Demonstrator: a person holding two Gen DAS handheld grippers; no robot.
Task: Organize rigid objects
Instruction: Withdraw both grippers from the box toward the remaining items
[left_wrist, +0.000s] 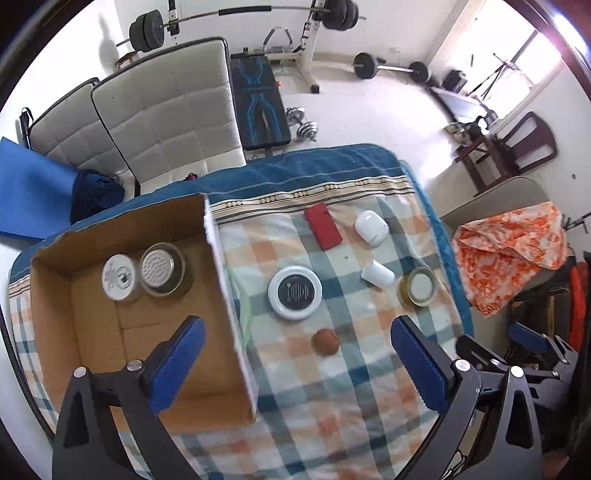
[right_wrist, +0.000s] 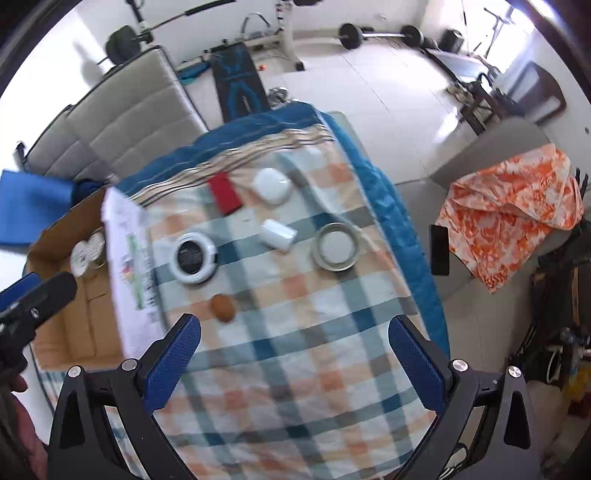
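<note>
A cardboard box (left_wrist: 92, 350) on the left of the checked cloth holds a white-lidded jar (left_wrist: 119, 277) and a metal tin (left_wrist: 161, 268). Loose on the cloth lie a round white and black disc (left_wrist: 294, 292), a brown egg (left_wrist: 325, 342), a red flat case (left_wrist: 323, 229), a white rounded case (left_wrist: 371, 227), a white cylinder (left_wrist: 377, 273) and a metal-rimmed lid (left_wrist: 420, 286). My left gripper (left_wrist: 299, 365) hovers open over the box's right wall and the egg. My right gripper (right_wrist: 295, 365) hangs open above the cloth, the egg (right_wrist: 222, 307) just beyond its left finger.
The box (right_wrist: 74, 332) has a printed white flap (right_wrist: 129, 258) standing on its right side. An orange patterned cloth (right_wrist: 509, 218) drapes over a chair to the right, a black phone (right_wrist: 439, 249) beside it. Grey cushions, a blue mat and weights lie beyond the table.
</note>
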